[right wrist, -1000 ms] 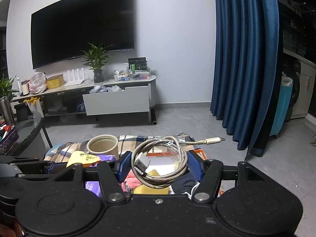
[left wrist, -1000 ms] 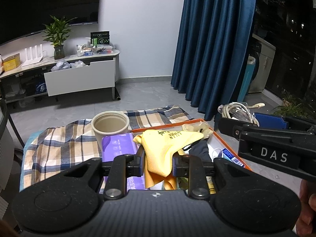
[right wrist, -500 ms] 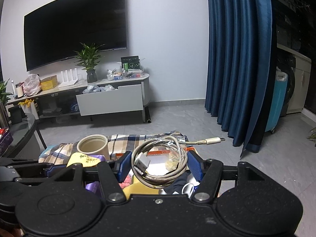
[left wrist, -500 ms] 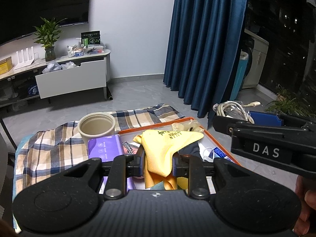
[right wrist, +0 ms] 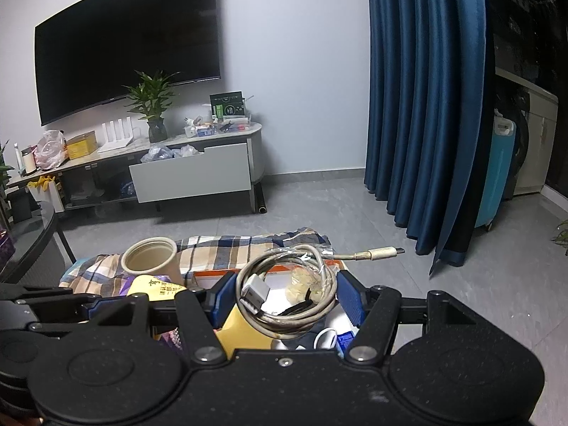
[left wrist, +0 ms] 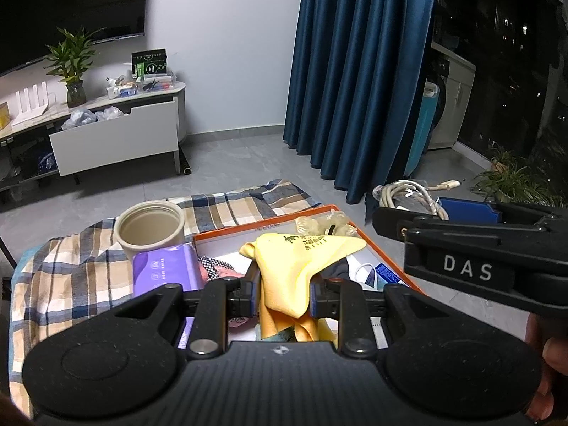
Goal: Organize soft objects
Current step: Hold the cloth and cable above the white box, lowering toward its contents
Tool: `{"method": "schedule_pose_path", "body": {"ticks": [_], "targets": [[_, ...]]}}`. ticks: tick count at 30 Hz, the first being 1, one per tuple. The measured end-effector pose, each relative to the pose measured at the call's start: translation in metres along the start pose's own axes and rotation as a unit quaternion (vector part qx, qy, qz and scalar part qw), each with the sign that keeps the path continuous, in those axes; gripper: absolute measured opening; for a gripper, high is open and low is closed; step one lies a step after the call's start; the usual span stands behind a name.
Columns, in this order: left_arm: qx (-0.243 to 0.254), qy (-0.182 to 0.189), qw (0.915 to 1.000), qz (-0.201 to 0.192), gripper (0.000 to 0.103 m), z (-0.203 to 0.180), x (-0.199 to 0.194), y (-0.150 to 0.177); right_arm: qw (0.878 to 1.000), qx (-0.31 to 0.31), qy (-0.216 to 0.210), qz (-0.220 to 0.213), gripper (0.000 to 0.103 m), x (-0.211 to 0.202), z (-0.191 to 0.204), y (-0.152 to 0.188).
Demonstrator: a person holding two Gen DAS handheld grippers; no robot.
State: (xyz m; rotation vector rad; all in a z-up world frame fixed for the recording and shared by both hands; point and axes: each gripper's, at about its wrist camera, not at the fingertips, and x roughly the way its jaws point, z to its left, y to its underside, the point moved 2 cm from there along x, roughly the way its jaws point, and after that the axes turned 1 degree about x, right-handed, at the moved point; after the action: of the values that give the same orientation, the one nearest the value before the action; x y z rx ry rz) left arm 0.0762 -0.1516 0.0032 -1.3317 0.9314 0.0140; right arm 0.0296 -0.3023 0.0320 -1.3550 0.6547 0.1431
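Left gripper (left wrist: 283,293), bottom centre of the left wrist view: clenched on a yellow cloth (left wrist: 300,261), which hangs in folds between the fingers, above the orange box (left wrist: 227,233).

Right gripper (right wrist: 285,300), bottom centre of the right wrist view: jaws wide, clamped on a coiled cable (right wrist: 287,298) in clear wrap; one plug juts toward mid-right of the frame. In the left wrist view the same gripper crosses the right edge, marked DAS, with a hand (left wrist: 543,365) at lower right.

Orange box, centre of the left view, behind the fingers: holds mixed soft items, a checked fabric, a dark garment, a white strap and a clear bag at its far end.

Purple pack (left wrist: 165,271), left of the box, touching it.

Beige cup (left wrist: 151,227), centre left, upright, just behind the pack.

Plaid blanket (left wrist: 71,277), under cup, pack and box, spread on the grey floor.

Blue curtain (left wrist: 358,78), upper right.

TV stand (right wrist: 191,167), upper left, drawer open, with a plant (right wrist: 152,103) on top.

TV (right wrist: 120,46), on the wall above the stand.
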Motion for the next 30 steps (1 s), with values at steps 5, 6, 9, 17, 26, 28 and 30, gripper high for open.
{"method": "schedule_pose_path", "body": {"ticks": [5, 6, 9, 17, 26, 28, 30], "targets": [[-0.001, 0.001, 1.0000, 0.005, 0.026, -0.002, 0.007, -0.003, 1.000, 0.002, 0.005, 0.004, 0.073, 0.008, -0.006, 0.001], [0.000, 0.000, 1.0000, 0.006, 0.026, -0.002, 0.008, -0.003, 1.000, 0.002, 0.005, 0.004, 0.073, 0.009, -0.008, 0.001], [0.000, -0.002, 1.0000, 0.008, 0.026, -0.002, 0.012, -0.005, 1.000, 0.004, 0.007, 0.005, 0.073, 0.012, -0.010, 0.000], [0.001, -0.008, 0.9999, 0.014, 0.026, -0.002, 0.020, -0.009, 1.000, 0.008, 0.005, 0.010, 0.074, 0.019, -0.016, 0.003], [-0.001, -0.014, 0.9997, 0.022, 0.026, 0.004, 0.030, -0.015, 1.000, 0.012, 0.004, 0.018, 0.074, 0.026, -0.020, 0.005], [-0.002, -0.014, 0.9996, 0.024, 0.026, 0.005, 0.033, -0.016, 1.000, 0.011, 0.003, 0.021, 0.074, 0.029, -0.020, 0.005], [-0.002, -0.015, 0.9995, 0.027, 0.026, 0.007, 0.036, -0.017, 1.000, 0.011, 0.003, 0.023, 0.074, 0.032, -0.020, 0.005]]}}
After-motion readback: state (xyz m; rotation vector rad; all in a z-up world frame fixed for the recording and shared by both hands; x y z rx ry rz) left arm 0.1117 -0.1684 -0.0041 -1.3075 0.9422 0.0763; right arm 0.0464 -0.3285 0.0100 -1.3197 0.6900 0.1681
